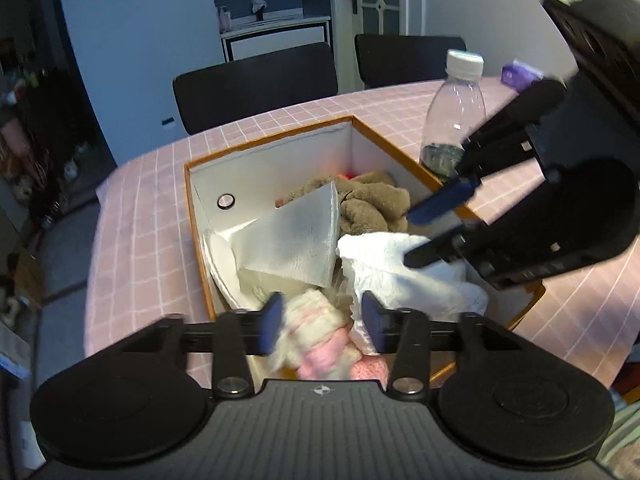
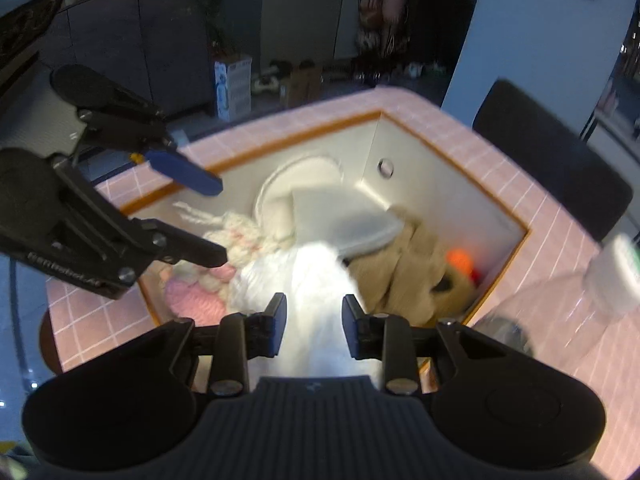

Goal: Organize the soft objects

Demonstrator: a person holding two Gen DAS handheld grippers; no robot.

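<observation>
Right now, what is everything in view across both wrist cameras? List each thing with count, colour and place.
Box: 1, white inside with orange rim, on the table.
Table: 1, pink check cloth.
White cloth: 1, white, crumpled in the box, between the right gripper's fingers.
Brown plush: 1, tan, far end of the box.
Pink-and-cream knit: 1, near end of the box.
Grey wedge: 1, pale grey, on top in mid-box.
Orange item: 1, mostly hidden behind the plush.
Bottle: 1, clear with white cap, beside the box.
Chairs: 2, black, beyond the table.
Left gripper: black with blue pads, open over the knit.
Right gripper: same, around the white cloth; grip unclear.
</observation>
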